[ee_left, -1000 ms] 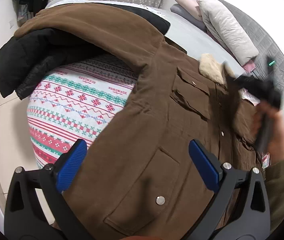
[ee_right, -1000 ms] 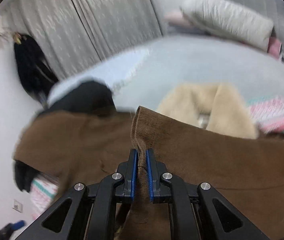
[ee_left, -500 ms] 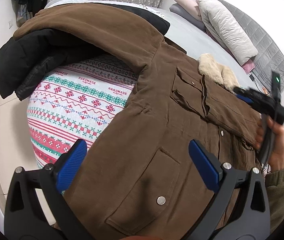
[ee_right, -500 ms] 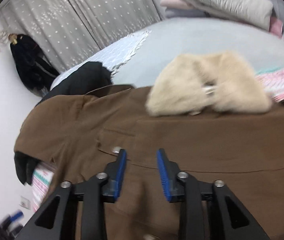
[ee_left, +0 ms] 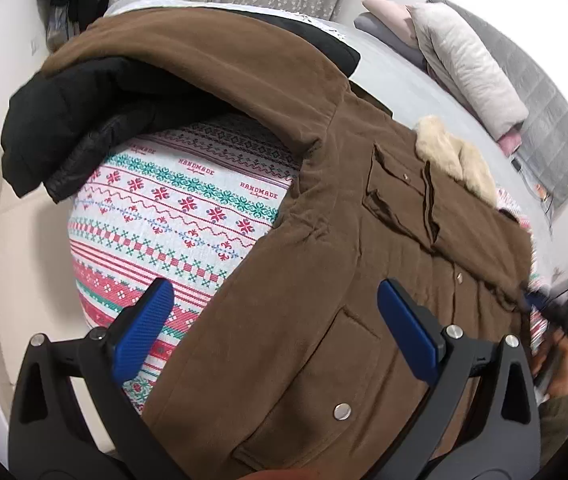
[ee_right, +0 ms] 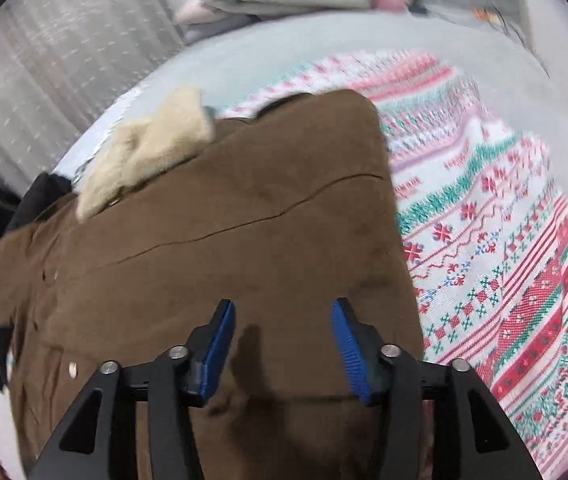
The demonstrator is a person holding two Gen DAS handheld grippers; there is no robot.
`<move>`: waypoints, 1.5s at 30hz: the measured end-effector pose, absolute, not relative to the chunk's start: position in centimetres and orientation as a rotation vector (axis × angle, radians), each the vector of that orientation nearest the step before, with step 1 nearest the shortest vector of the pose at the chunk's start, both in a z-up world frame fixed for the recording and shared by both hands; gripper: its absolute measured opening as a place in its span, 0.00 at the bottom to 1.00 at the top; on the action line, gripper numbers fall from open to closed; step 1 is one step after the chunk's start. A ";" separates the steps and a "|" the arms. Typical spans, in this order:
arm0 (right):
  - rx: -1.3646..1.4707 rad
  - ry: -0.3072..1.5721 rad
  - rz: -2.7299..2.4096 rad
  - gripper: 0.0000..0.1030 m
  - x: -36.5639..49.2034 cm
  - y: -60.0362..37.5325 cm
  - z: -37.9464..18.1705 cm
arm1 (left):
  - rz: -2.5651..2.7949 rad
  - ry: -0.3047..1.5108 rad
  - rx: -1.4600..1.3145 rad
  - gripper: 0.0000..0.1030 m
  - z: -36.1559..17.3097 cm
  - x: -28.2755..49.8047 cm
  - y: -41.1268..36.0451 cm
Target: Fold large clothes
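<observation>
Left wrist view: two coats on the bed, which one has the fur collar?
The brown coat, spread flat under both open grippers, has the cream fur collar. The black jacket is bunched beyond it, no fur visible.

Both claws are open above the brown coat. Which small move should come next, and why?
Probably lower the left claw toward the brown coat and bring in the sleeve. That sleeve lies spread over the black jacket, while the side under the right claw looks already folded in.
</observation>
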State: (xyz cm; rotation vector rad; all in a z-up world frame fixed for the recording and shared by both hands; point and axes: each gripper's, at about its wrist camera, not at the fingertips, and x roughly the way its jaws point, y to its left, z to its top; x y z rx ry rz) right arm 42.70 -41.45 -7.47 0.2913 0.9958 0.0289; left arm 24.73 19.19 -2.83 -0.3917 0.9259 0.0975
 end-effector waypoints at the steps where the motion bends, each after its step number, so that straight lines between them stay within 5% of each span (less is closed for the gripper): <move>1: 0.250 1.041 0.038 0.64 42.8 -40.7 -8.4 | 0.096 0.923 -0.417 0.98 -2.9 24.7 19.7; 5: -0.063 1.089 -0.006 0.65 41.5 -36.1 -8.3 | 0.167 0.944 -0.517 0.98 -3.6 24.8 23.1; 15: 0.091 0.858 0.386 0.73 31.7 -30.2 0.8 | 0.165 0.816 -0.911 0.98 -2.6 26.5 33.4; 20: 0.032 0.827 0.402 0.74 31.6 -28.8 1.1 | 0.355 0.596 -1.171 0.98 -1.0 26.8 41.0; 25: 0.069 0.860 0.409 0.74 32.0 -27.7 -0.5 | 0.427 0.552 -1.144 0.97 -1.5 29.3 46.0; 28: 0.084 0.882 0.419 0.74 32.2 -27.5 -1.6 | 0.398 0.566 -1.194 0.82 -3.9 31.3 47.4; 33: 0.111 0.887 0.436 0.74 32.7 -27.0 -1.9 | 0.416 0.541 -1.106 0.74 -4.1 33.7 46.5; 35: 0.106 0.888 0.438 0.74 32.7 -26.6 -2.1 | 0.404 0.499 -1.140 0.56 -4.1 33.5 46.8; 37: 0.100 0.889 0.442 0.74 32.7 -26.4 -2.2 | 0.422 0.488 -1.131 0.17 -4.2 33.7 46.9; 45: 0.149 0.866 0.419 0.74 32.5 -28.3 -1.6 | 0.424 0.339 -0.896 0.10 1.6 33.1 44.1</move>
